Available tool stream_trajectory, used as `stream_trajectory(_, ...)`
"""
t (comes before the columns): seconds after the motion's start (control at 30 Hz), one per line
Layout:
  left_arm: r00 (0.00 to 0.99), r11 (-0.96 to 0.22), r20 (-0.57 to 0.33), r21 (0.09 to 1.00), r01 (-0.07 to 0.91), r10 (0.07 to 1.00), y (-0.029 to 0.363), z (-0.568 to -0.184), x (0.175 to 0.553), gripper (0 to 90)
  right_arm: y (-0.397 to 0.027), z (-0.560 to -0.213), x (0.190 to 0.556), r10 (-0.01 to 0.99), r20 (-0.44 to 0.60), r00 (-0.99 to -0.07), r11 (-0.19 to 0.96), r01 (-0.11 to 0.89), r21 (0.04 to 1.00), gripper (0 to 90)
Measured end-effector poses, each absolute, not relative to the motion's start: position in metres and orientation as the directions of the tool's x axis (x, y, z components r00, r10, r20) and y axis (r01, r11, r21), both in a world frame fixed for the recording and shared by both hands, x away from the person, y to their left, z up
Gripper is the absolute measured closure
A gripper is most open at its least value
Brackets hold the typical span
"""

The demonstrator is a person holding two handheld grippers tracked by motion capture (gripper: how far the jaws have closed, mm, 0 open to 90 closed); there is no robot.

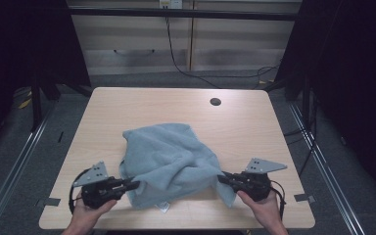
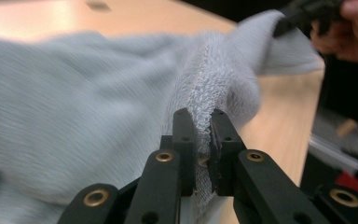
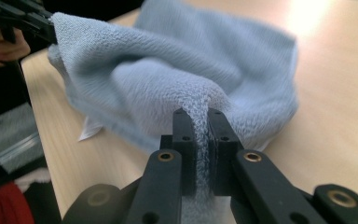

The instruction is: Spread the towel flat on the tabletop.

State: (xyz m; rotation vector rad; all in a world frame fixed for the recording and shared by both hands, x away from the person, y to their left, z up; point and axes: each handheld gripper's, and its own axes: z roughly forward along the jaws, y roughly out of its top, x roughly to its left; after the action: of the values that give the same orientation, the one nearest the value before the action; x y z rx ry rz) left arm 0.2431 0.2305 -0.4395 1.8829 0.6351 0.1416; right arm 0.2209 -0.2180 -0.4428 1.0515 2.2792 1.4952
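In the high view a rumpled pale blue terry-cloth towel (image 1: 169, 164) lies heaped on the near half of a light wood-grain table with rounded corners (image 1: 176, 105), a small dark round hole (image 1: 215, 102) in the top at about one o'clock from the cloth. The left black two-jaw gripper (image 1: 133, 184) meets the towel's edge at eight o'clock, the right black two-jaw gripper (image 1: 221, 178) at four o'clock; each carries a grey three-cornered plate and sits in a hand at the table's near edge. A small white tag (image 1: 163, 207) pokes from the towel's hem at six o'clock. In the left gripper view the two flat black jaws are clamped on a pinched ridge of looped, fuzzy towel (image 2: 200, 93), which rises to one o'clock, where the other gripper (image 2: 303, 16) bites a raised corner. In the right gripper view the jaws likewise squeeze a narrow fold of the soft, nubby towel (image 3: 177, 70), and at ten o'clock the far gripper (image 3: 28, 21) grips another corner.
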Motion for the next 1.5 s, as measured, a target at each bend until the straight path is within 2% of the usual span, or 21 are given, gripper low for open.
stream_trajectory(0.13, 0.826, -0.175, -0.215, 0.92, 0.35, 0.521, 0.251, -0.421, 0.249, 83.0, -0.228, -0.42, 0.222, 0.667, 0.196, -0.719, 0.164, 0.398, 0.903, 84.0)
stream_trajectory(0.3, 0.819, -0.148, -0.208, 0.931, 0.333, 0.535, 0.262, -0.41, 0.252, 83.0, -0.231, -0.401, 0.228, 0.66, 0.19, -0.727, 0.125, 0.356, 0.926, 83.9)
stream_trajectory(0.5, 0.802, -0.15, -0.208, 0.927, 0.345, 0.56, 0.261, -0.412, 0.253, 83.0, -0.221, -0.407, 0.231, 0.648, 0.19, -0.737, 0.148, 0.367, 0.919, 83.9)
stream_trajectory(0.6, 0.814, -0.151, -0.2, 0.932, 0.33, 0.545, 0.262, -0.409, 0.251, 83.0, -0.217, -0.404, 0.229, 0.635, 0.18, -0.751, 0.162, 0.357, 0.92, 83.9)
stream_trajectory(0.8, 0.828, -0.114, -0.184, 0.952, 0.285, 0.529, 0.267, -0.388, 0.247, 83.0, -0.224, -0.376, 0.224, 0.619, 0.164, -0.768, 0.1, 0.284, 0.953, 84.0)
stream_trajectory(1.17, 0.87, -0.094, -0.174, 0.966, 0.243, 0.461, 0.271, -0.364, 0.225, 82.9, -0.233, -0.343, 0.184, 0.595, 0.108, -0.796, 0.088, 0.198, 0.976, 83.9)
stream_trajectory(1.33, 0.855, -0.082, -0.16, 0.97, 0.229, 0.494, 0.265, -0.346, 0.252, 82.9, -0.233, -0.321, 0.201, 0.606, 0.074, -0.792, 0.066, 0.142, 0.988, 83.8)
stream_trajectory(1.37, 0.84, -0.083, -0.168, 0.966, 0.244, 0.515, 0.263, -0.343, 0.271, 82.9, -0.233, -0.317, 0.211, 0.61, 0.076, -0.789, 0.065, 0.145, 0.987, 83.8)
stream_trajectory(1.4, 0.812, -0.077, -0.18, 0.961, 0.266, 0.555, 0.261, -0.342, 0.297, 82.8, -0.231, -0.314, 0.24, 0.619, 0.094, -0.78, 0.049, 0.157, 0.986, 83.9)
stream_trajectory(1.43, 0.812, -0.077, -0.18, 0.961, 0.266, 0.555, 0.261, -0.342, 0.297, 82.9, -0.23, -0.313, 0.256, 0.628, 0.103, -0.771, 0.049, 0.171, 0.984, 83.8)
stream_trajectory(1.47, 0.797, -0.071, -0.192, 0.957, 0.281, 0.573, 0.26, -0.341, 0.313, 82.9, -0.23, -0.313, 0.256, 0.628, 0.103, -0.771, 0.049, 0.171, 0.984, 83.8)
stream_trajectory(1.5, 0.772, -0.058, -0.212, 0.95, 0.307, 0.6, 0.258, -0.339, 0.333, 82.9, -0.229, -0.314, 0.272, 0.639, 0.116, -0.76, 0.048, 0.19, 0.981, 83.9)
